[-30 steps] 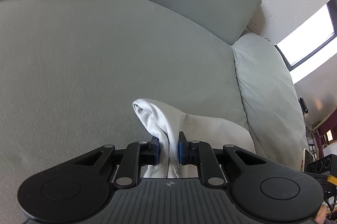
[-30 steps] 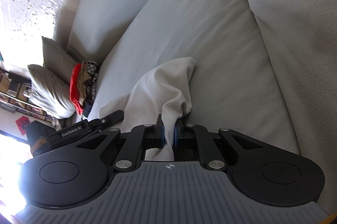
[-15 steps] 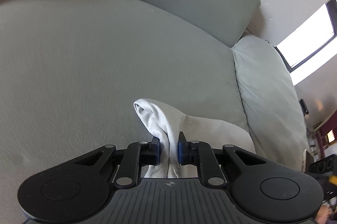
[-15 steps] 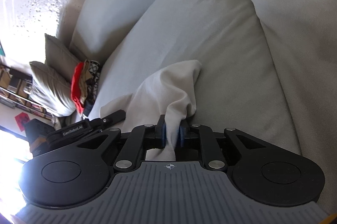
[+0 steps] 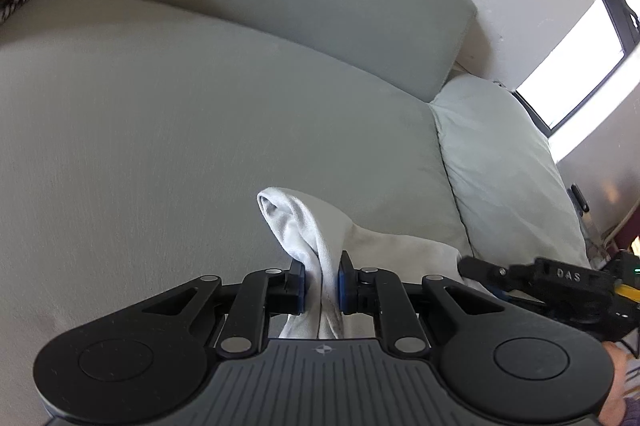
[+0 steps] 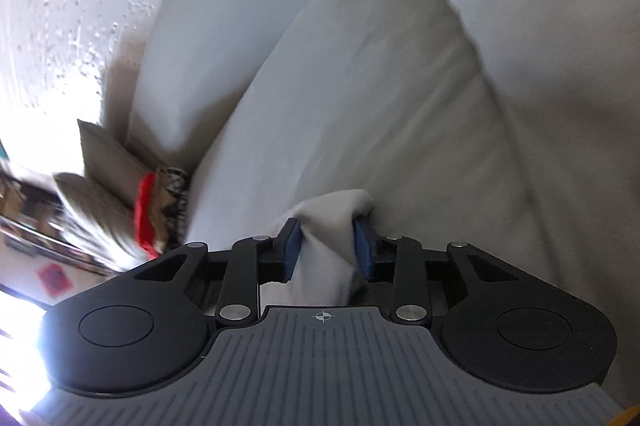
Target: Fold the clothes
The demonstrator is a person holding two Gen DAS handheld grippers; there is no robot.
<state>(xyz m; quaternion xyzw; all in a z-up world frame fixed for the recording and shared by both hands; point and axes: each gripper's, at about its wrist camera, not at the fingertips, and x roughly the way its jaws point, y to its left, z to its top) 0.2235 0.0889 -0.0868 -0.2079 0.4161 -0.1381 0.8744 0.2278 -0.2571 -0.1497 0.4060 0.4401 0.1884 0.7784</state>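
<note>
Two handheld grippers worked a white garment on the seat of a grey sofa. The left gripper was clenched on a bunched fold of the cloth, its blue pads pressing the fabric from both sides, just as it had been a second before. From that pinch the garment ran forward in a rolled ridge and spread flat toward the right end of the seat, near the loose cushion there.

The change was on the other side. The right gripper, which a second earlier had been shut tight on a thin pleat of the same garment, was opening. Cloth sat bunched between the blue pads, and the right-hand pad looked clear of it; contact at the left-hand pad could not be told. This view was blurred, so the hand appeared to be in motion, and more of the garment lay low against the seat than before.

This probably meant one edge of a fold had been laid down and let go, while the left side awaited its own release. A stack of red and patterned clothes lay at the far left end of the sofa.
</note>
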